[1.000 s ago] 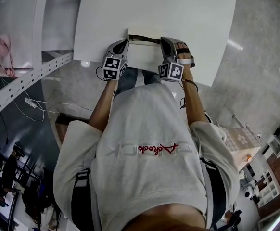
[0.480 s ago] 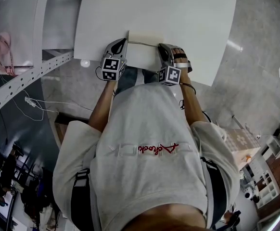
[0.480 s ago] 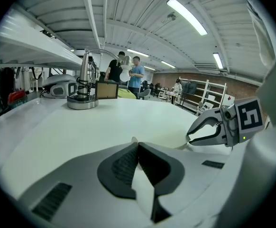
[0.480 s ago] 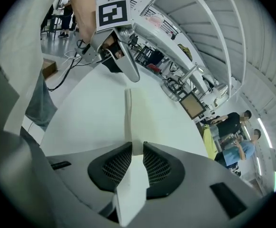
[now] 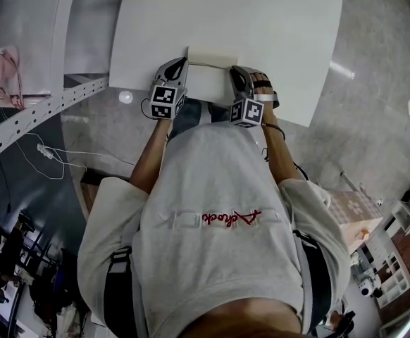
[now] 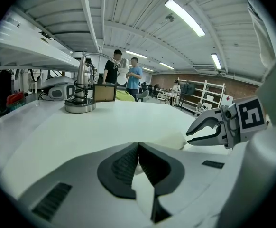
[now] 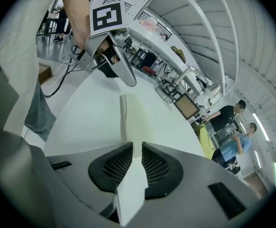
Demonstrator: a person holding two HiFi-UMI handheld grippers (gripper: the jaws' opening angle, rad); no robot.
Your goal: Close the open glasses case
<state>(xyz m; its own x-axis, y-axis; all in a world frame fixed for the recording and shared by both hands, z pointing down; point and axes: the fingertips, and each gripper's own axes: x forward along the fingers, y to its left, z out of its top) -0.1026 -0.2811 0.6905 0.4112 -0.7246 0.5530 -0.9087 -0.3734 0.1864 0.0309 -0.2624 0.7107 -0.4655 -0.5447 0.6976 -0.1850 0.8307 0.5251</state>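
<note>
The white glasses case (image 5: 208, 80) lies flat on the white table (image 5: 282, 34) near its front edge, lid down, with no dark inside showing. My left gripper (image 5: 175, 71) sits at its left end; in the left gripper view its pads (image 6: 124, 167) meet at the tips, pinching the case's edge (image 6: 176, 139). My right gripper (image 5: 239, 80) is at the right end. Its jaws have just been opening, and in the right gripper view the pads (image 7: 118, 167) stand slightly apart with the case's end (image 7: 129, 118) between them.
A round metal stand (image 6: 80, 103) and a small framed board (image 6: 104, 92) stand at the table's far side. Two people stand beyond them. A white shelf frame (image 5: 36, 115) runs along the left.
The case's lid has come down: the dark strip along its far edge is gone. The right gripper has shifted slightly nearer the table's front edge. The left gripper has stayed put.
</note>
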